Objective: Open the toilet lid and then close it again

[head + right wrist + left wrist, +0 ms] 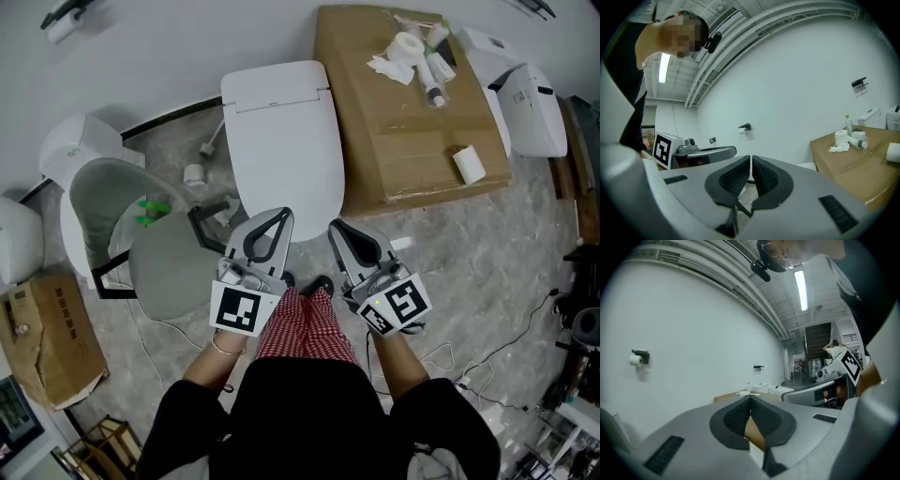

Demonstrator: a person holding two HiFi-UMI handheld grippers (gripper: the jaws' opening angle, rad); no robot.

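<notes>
The white toilet (279, 141) stands against the wall with its lid down flat, seen in the head view. My left gripper (282, 215) hovers over the lid's front edge, jaws pressed together with nothing between them. My right gripper (335, 225) hangs just to the right of the toilet's front, also shut and empty. Both point away from me, toward the wall. In the left gripper view the left gripper (750, 399) has its pads meeting at the tip. The right gripper (750, 159) looks the same in the right gripper view. Neither gripper view shows the lid clearly.
A large cardboard box (403, 141) with paper rolls (409, 44) stands right of the toilet. A grey chair (150, 246) and another white toilet (80, 150) crowd the left. A smaller carton (47, 337) lies at the lower left. Cables (511, 352) trail over the floor at right.
</notes>
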